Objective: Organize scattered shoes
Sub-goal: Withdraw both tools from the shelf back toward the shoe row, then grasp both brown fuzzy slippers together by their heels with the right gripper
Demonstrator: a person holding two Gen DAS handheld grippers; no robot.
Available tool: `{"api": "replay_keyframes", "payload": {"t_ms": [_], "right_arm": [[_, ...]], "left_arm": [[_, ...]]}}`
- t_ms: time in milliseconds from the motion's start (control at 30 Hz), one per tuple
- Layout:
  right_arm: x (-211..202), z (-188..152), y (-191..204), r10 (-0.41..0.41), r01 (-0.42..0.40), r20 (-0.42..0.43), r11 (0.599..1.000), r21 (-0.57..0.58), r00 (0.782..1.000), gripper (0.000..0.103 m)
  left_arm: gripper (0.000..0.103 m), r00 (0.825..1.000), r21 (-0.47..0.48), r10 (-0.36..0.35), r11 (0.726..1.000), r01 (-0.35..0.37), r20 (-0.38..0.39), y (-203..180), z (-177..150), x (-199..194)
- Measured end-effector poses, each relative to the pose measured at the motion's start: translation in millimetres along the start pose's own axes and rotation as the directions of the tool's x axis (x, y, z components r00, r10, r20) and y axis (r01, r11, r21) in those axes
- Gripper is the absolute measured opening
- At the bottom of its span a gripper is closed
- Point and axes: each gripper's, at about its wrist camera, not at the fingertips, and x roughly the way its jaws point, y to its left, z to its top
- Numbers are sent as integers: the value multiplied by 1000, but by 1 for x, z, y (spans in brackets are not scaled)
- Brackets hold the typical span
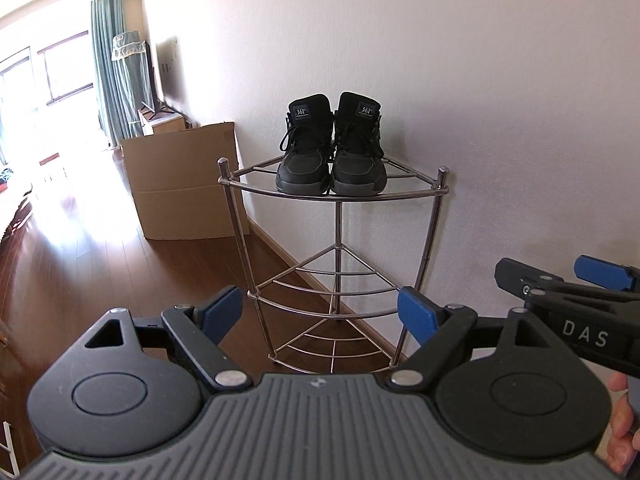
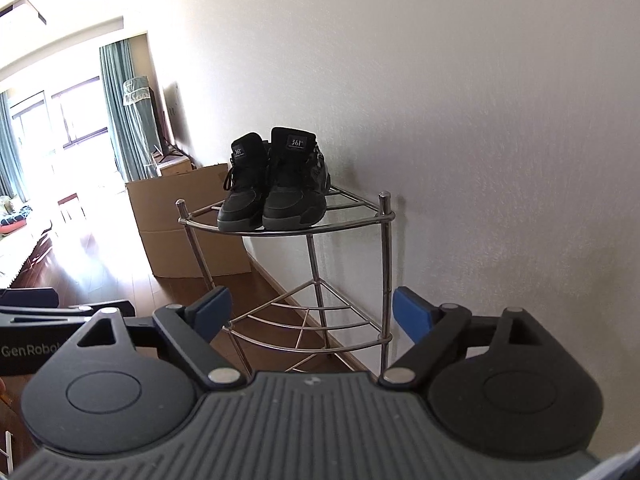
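The pair of black shoes [image 1: 331, 148] stood side by side on the top shelf of the metal corner rack [image 1: 340, 248], toes toward the cameras, heels near the wall [image 1: 460, 80]. Both grippers hung well back from the rack, below the level of that shelf. The left gripper [image 1: 320, 314] had its blue-padded fingers [image 1: 416, 314] spread wide with nothing between them; the right gripper [image 2: 312, 312] was likewise spread and empty.

With the two shoes aligned on the shelf and neither tool carrying anything, the placing step looked finished — at least for this pair. Whether any other shoe lay loose could not be told, since no other shoe appeared in either view. The next move probably called for turning away from the rack to scan the wooden floor [image 1: 80, 248] for more, or simply ending if this pair was all.

The left wrist view met the rack nearly head-on and caught the right gripper at its right edge, with part of the holding hand [image 1: 622, 432] below it. The right wrist view saw the rack from farther right — it showed more of the right shoe's outer side, and the cardboard box [image 2: 188, 224] behind the rack's left post.
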Motion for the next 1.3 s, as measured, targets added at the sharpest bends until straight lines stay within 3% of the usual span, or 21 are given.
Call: {"api": "replay_keyframes", "payload": {"t_ms": [133, 233, 333, 400, 500, 633, 733, 833, 900, 1000, 1100, 1200, 1300], "right_arm": [[-5, -4, 2, -29, 29, 13, 1000, -4, 1000, 92], [-4, -24, -1, -36, 37, 12, 999, -18, 999, 95], [5, -60, -3, -38, 38, -24, 999, -31, 999, 97], [19, -94, -3, -62, 59, -111, 998, -28, 992, 97], [42, -146, 3, -78, 76, -292, 997, -17, 953, 96], [76, -225, 30, -44, 27, -524, 999, -39, 851, 95], [95, -248, 48, -13, -29, -603, 998, -61, 798, 95], [125, -278, 72, -1, -137, -689, 980, -145, 725, 96], [148, -294, 85, 1, -204, -727, 960, -191, 687, 95], [165, -327, 98, 13, -277, -753, 934, -226, 658, 95], [173, -365, 108, 17, -328, -771, 910, -251, 636, 95], [191, -415, 127, 31, -368, -797, 898, -243, 603, 95], [217, -476, 162, 59, -391, -807, 894, -219, 587, 95]], "left_arm": [[90, 999, 13, -38, 999, 38, 10, 10, -8, 5], [93, 999, 21, -46, 999, 46, 5, 33, -35, 13], [93, 997, 3, -12, 1000, 13, -70, 77, -83, 28], [92, 989, -18, 35, 999, -38, -146, 114, -120, 36], [92, 965, -60, 96, 992, -114, -246, 162, -167, 43], [92, 890, -92, 207, 960, -265, -407, 220, -243, 47], [92, 847, -139, 230, 933, -332, -480, 231, -281, 48], [92, 807, -196, 237, 898, -395, -540, 229, -315, 59], [92, 782, -217, 251, 873, -437, -570, 224, -337, 67], [92, 753, -244, 256, 841, -483, -607, 221, -376, 80], [92, 734, -257, 231, 835, -486, -639, 227, -416, 95], [92, 741, -249, 232, 843, -476, -630, 239, -451, 112], [92, 745, -243, 220, 855, -458, -629, 257, -487, 134]]}}
